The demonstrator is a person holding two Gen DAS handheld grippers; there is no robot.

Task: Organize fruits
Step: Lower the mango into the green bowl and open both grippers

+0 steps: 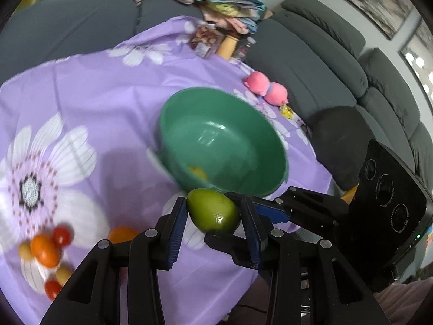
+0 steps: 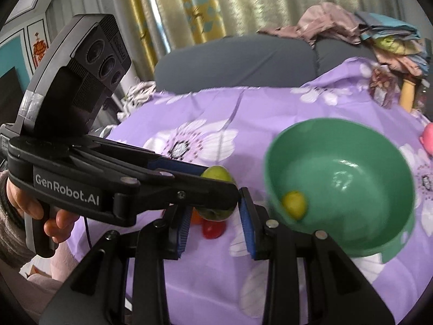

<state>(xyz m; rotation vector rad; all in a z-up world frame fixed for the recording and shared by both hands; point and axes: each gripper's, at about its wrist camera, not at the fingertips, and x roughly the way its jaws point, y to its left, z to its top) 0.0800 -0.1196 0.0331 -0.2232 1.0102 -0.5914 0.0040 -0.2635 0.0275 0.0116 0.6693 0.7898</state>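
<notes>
Right now the green fruit (image 1: 213, 212) sits clamped between the fingers (image 1: 178, 224) of the left gripper (image 1: 215, 216), raised off the purple-clothed bench (image 1: 108, 94). Its long axis runs roughly across the gap, from pad to pad, with the blunter end toward the lower right of the left wrist view.

The green bowl (image 1: 243, 124) lies straight ahead of those fingers, its near rim just behind the fruit, so I judge the coming move to be a short carry forward over that rim. One small yellow fruit (image 2: 294, 204) is already inside, low against the near wall.

The right gripper (image 2: 215, 200) comes in from the right of the left view, and its fingers (image 2: 247, 227) stand a little apart on either side of the same fruit. Whether they touch it I cannot tell.

Loose fruits (image 1: 44, 246) wait at the lower left. The bench edge falls away close to the bowl's right, toward the sofa (image 1: 311, 62), while the left is open cloth.
</notes>
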